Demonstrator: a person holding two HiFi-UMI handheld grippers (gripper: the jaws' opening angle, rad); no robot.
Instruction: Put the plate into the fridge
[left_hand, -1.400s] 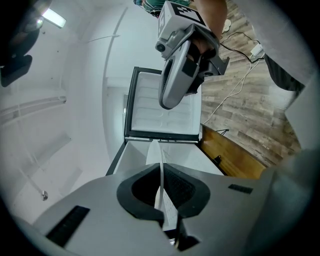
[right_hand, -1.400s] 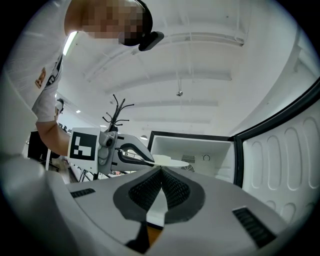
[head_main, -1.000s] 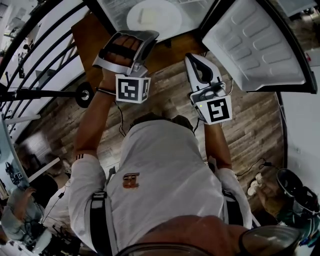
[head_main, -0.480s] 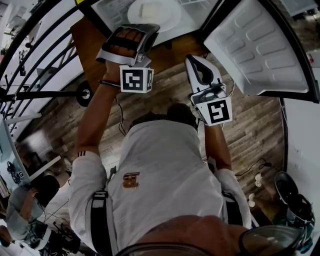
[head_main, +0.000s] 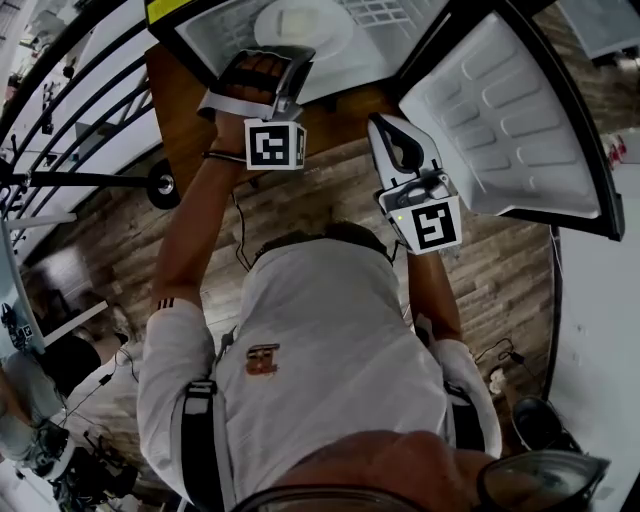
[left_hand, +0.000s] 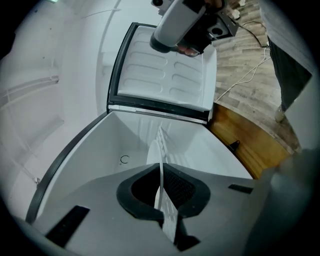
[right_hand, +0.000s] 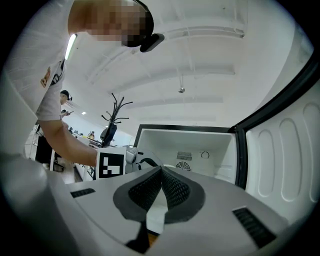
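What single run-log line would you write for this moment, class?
left gripper: jaws shut on plate | plate: held inside open fridge | right gripper: jaws shut, empty

The head view is dim and muted, with the white inside of the fridge (head_main: 225, 35) the brightest patch, the wooden floor (head_main: 330, 190) below it dull, and straight edges around it bowed by the wide lens. In the left gripper view the fridge (left_hand: 115, 145) is lit softly and evenly without hard shadows, the foreground below it is blurred, and the corners fall off to black. In the right gripper view the ceiling (right_hand: 200, 75) above the fridge (right_hand: 210, 145) is pale and nearly washed out, within the same dark round vignette.
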